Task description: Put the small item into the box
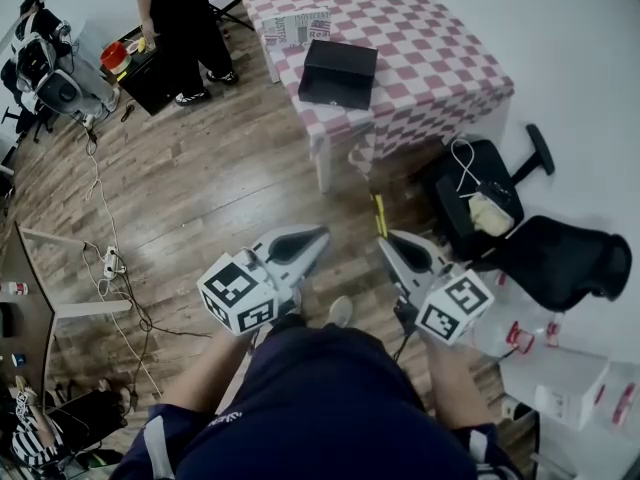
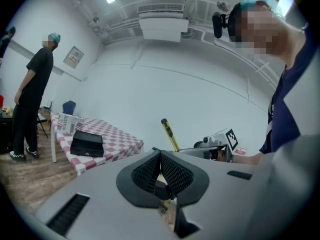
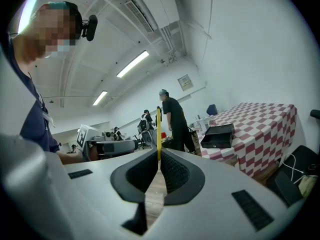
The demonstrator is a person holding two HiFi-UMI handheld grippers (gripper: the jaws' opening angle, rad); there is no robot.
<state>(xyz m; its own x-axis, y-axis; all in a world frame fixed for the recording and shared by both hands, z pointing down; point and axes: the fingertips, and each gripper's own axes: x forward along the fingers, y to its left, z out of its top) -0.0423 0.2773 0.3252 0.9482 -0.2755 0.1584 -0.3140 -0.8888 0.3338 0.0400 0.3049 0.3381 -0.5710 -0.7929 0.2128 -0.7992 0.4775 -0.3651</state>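
A black box (image 1: 338, 73) lies closed on the pink-and-white checkered table (image 1: 440, 58), far ahead of me; it also shows in the left gripper view (image 2: 87, 144) and the right gripper view (image 3: 218, 135). My right gripper (image 1: 383, 238) is shut on a thin yellow stick-like item (image 1: 380, 215), which stands up from the jaw tips (image 3: 159, 129). From the left gripper view, that yellow item (image 2: 170, 134) rises above the right gripper (image 2: 215, 149). My left gripper (image 1: 322, 234) is held beside it with its jaws pressed together and nothing between them. Both grippers are close to my body, over the wooden floor.
A printed carton (image 1: 297, 25) sits on the table behind the box. A person in black (image 1: 175, 28) stands at the far left near cluttered gear. A black office chair (image 1: 560, 258) and an open bag (image 1: 480, 203) are at the right. Cables (image 1: 110, 263) trail across the floor.
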